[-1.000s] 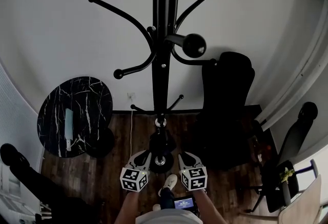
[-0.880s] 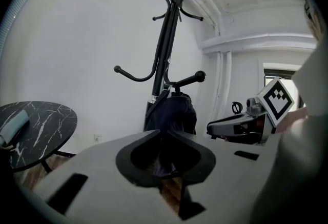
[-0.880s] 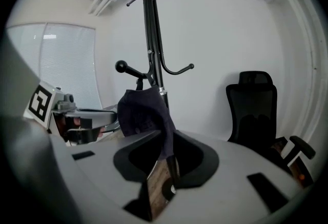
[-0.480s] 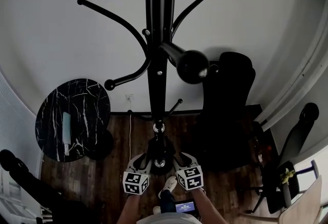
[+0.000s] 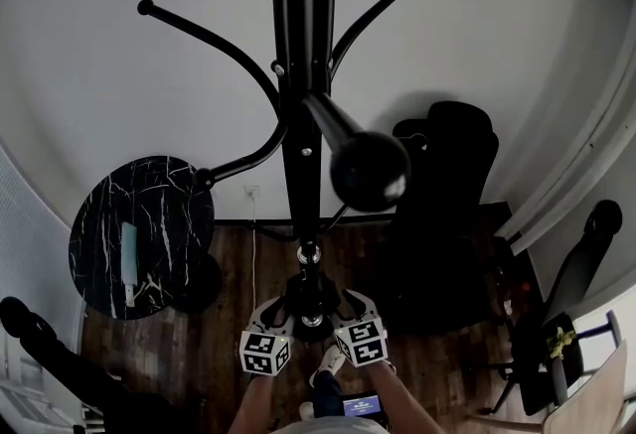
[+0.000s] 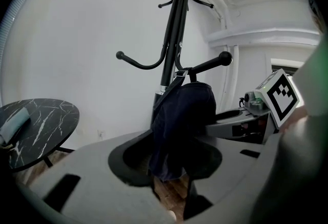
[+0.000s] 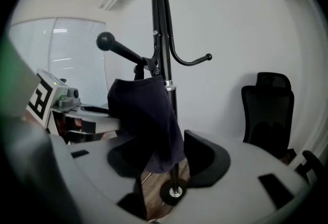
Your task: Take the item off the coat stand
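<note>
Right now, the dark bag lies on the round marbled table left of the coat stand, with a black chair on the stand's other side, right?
Not quite. The bag does not lie on the table: it hangs from a hook of the stand, as the left gripper view shows. The table is left of the stand, and the chair is on its other side.

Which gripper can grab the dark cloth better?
Probably the left gripper: its opening jaws frame the dark cloth squarely. The right gripper, opening too, also frames the pole.
</note>
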Demonstrator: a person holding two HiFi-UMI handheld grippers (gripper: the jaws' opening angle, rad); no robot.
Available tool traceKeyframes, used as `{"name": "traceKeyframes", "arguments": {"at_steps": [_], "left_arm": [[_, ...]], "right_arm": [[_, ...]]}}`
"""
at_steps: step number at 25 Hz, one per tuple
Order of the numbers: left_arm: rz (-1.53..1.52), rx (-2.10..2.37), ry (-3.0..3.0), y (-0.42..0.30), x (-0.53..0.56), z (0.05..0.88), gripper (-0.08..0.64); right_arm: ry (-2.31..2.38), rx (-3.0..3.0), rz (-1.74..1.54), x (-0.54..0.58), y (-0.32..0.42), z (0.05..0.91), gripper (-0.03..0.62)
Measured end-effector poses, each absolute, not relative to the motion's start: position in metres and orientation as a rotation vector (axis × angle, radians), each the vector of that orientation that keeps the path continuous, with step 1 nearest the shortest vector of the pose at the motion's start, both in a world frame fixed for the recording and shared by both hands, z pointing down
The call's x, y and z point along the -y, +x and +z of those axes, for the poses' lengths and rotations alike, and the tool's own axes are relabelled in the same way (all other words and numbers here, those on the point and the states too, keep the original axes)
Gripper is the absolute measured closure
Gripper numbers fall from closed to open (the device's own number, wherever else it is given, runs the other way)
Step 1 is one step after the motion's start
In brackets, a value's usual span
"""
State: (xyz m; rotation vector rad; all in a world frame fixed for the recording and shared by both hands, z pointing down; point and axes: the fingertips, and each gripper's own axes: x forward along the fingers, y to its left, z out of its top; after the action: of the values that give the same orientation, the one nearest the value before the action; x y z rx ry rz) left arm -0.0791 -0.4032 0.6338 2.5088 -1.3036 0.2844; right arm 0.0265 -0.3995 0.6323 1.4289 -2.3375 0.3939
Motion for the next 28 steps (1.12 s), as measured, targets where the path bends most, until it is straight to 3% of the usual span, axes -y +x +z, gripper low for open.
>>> {"name": "traceKeyframes", "arguments": {"at_steps": [5,6,8,9,28], "left_arm": [[0.289,1.295,2.514,-0.076,0.408,0.633,0.456],[0.292,1.284,2.515,-0.075,0.408,0.633,0.468],[0.298,1.257,2.519,-0.073,0.408,0.633,0.511],[0.301,1.246,2.52,-0.072,0.407,0.633,0.52],[0.296,1.19,2.521,-0.071,0.382,0.623,0.531]], "right_arm": [[1.437,2.339,0.42,0.406,0.024,0.635,0.42],[1.44,2.338,0.419,0.407,0.024,0.635,0.439],[1.429,2.352,0.426,0.406,0.022,0.634,0.541],[1.42,2.362,0.438,0.405,0.021,0.633,0.553],[1.411,2.361,0.457,0.379,0.021,0.625,0.563]]}}
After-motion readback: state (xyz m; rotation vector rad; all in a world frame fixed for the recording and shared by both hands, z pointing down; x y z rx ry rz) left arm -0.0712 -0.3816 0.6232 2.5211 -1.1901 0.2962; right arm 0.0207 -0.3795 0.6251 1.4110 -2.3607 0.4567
